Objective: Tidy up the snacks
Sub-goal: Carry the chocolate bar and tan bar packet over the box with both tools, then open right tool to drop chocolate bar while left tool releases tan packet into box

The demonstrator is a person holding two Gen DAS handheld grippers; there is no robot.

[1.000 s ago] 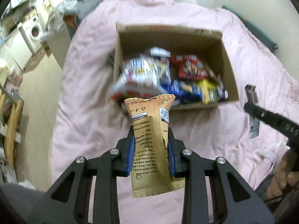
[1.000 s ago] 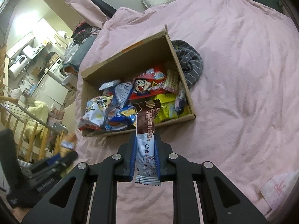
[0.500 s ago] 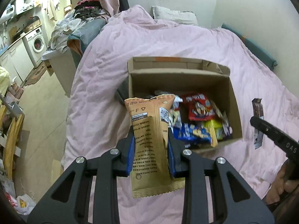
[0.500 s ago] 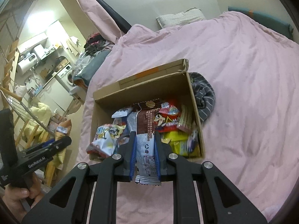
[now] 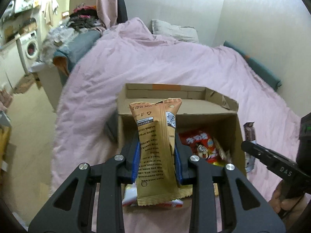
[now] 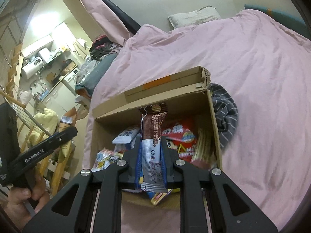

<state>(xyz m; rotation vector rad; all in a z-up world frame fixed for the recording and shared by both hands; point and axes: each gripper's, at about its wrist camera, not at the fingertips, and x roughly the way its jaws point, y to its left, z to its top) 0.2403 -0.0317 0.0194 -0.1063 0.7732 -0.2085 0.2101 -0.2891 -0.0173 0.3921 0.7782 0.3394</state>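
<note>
My left gripper is shut on a tan snack packet that stands upright between its blue pads. My right gripper is shut on a slim brown and silver snack bar, also upright. Both hang over the near edge of an open cardboard box on the pink bed. The box holds several snack bags, among them a red one. In the left wrist view the right gripper with its brown bar shows at the right edge. The left gripper's body shows at the left of the right wrist view.
A pink duvet covers the bed, with a pillow at the wall. A grey striped cloth lies against the box's right side. A washing machine and piled clothes stand left of the bed. A wooden rack stands on the floor.
Both grippers have drawn closer to the box and tilted up, so the box has slid lower in both views and more wall shows. Each still grips its snack.
</note>
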